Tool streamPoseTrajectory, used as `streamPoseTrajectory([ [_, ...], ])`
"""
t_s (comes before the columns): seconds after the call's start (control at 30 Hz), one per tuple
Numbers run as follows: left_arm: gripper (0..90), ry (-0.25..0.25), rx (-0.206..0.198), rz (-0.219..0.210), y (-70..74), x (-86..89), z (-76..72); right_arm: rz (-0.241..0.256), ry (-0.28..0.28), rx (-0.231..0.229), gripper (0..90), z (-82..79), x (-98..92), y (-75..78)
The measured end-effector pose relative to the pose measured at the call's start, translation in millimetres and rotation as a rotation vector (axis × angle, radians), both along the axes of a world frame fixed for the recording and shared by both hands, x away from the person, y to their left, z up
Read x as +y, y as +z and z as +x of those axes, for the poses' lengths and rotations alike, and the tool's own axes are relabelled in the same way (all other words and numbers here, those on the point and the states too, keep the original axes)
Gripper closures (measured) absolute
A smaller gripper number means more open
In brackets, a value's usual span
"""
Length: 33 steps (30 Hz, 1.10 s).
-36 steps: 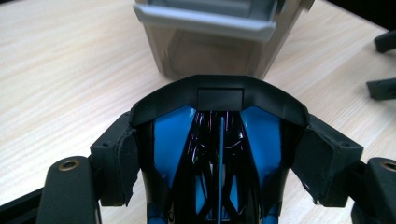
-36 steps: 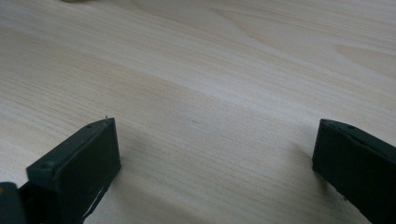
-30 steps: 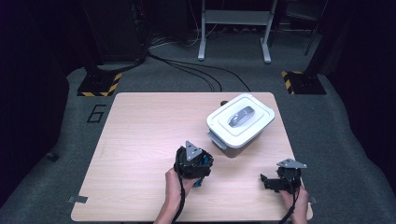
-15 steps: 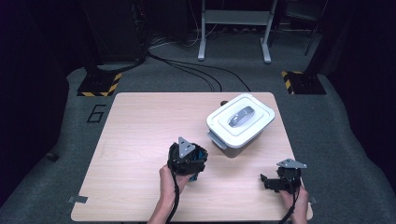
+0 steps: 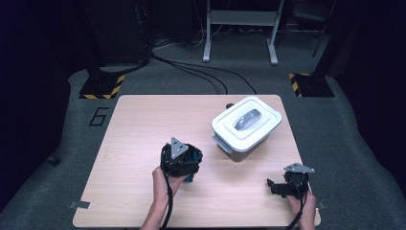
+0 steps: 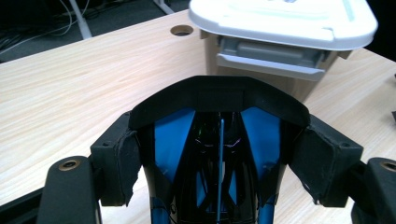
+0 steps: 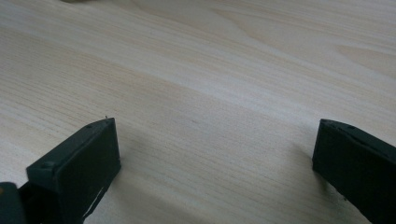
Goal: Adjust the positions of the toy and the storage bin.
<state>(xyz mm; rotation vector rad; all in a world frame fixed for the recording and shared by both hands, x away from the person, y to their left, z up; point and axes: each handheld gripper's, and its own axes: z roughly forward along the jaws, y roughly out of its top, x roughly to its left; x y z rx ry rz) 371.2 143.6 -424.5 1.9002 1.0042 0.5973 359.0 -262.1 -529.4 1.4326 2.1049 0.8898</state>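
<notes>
While the high view looks down on the bench, the left claw sits near its middle, holding a black-and-blue object just off the near corner of a white lidded box; a grey handle lies on the lid; the right claw rests low by the near right edge, well apart from the box.

Seen from the left gripper view, the left claw is closed on the black-and-blue object, its curved black rim bridging the jaws and blue panels below; the box stands just ahead with its grey latch facing the camera. To do this step well, I judge the object should be carried level and kept off the latch and lid overhang; the grip should stay firm, since the panels look slick.

From the right gripper view, the right claw stands wide apart over bare wood, holding nothing.

What the object is stays hard to say, possibly a small basket or holder; its lower part is cut off, and the box's contents are hidden.
</notes>
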Motion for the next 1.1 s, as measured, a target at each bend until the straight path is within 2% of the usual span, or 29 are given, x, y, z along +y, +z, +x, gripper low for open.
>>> streamPoseTrajectory([
  [0.27, 25.0, 0.026, -0.008, 0.009, 2.9, 21.9, 0.4, 0.002, -0.002, -0.001, 0.0, 0.0, 0.3, 0.0],
  [0.57, 25.0, 0.071, -0.009, 0.031, 5.3, 55.4, -1.9, -0.001, 0.000, -0.001, 0.0, -0.1, 0.1, 0.0],
  [0.7, 25.0, 0.076, -0.002, 0.041, 6.7, 65.9, -3.2, -0.001, -0.001, -0.001, 0.0, 0.0, 0.1, 0.0],
  [0.77, 25.1, 0.079, 0.002, 0.064, 8.6, 76.4, -4.5, -0.001, 0.000, -0.001, 0.0, 0.0, 0.1, 0.0],
  [0.93, 25.1, 0.080, 0.011, 0.085, 12.1, 93.9, -7.8, -0.001, -0.001, -0.001, 0.0, -0.1, 0.1, 0.0],
  [1.1, 25.1, 0.095, 0.018, 0.080, 14.0, 110.7, -12.1, -0.001, -0.001, -0.001, 0.0, -0.1, 0.2, 0.0],
])
